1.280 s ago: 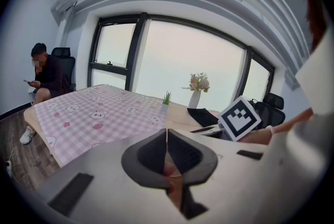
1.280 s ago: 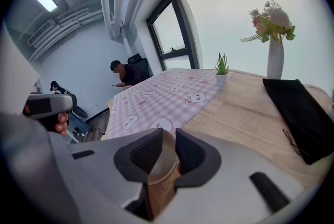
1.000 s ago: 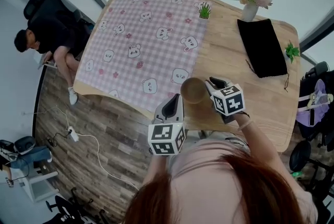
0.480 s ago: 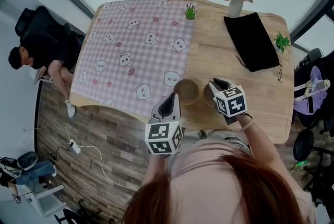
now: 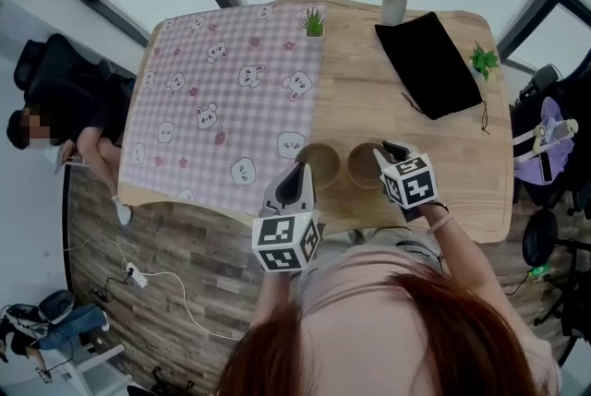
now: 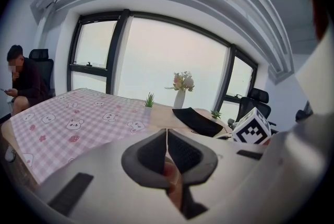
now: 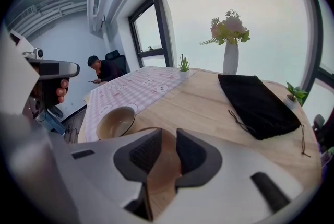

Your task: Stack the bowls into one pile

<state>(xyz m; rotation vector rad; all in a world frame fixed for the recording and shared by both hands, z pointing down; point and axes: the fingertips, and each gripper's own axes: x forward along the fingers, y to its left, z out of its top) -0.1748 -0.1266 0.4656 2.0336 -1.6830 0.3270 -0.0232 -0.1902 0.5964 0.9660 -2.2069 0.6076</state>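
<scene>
I'm watching the person stand at the near edge of the wooden table point(image 5: 443, 154), holding a gripper in each hand. The right gripper point(image 7: 166, 151) is pinching the wall of the right-hand brown bowl point(image 5: 362, 165), jaws closed on its rim. I can't tell whether that bowl is resting on the wood or just off it. The other brown bowl point(image 7: 116, 121) is sitting just beside it to the left, upright and empty, at the edge of the pink checked cloth point(image 5: 212, 108). The left gripper point(image 6: 167, 151) is hanging near that bowl with its jaws pressed together on nothing.

To my eye, the step in hand is carrying the held bowl across and nesting it in its neighbour. A one-sided rim pinch lets a bowl droop. So it wants lifting level, clearing the neighbour's rim, centring over the mouth, and lowering until it seats before the jaws let go. The left gripper could steady the receiving bowl, which may slide.
</scene>
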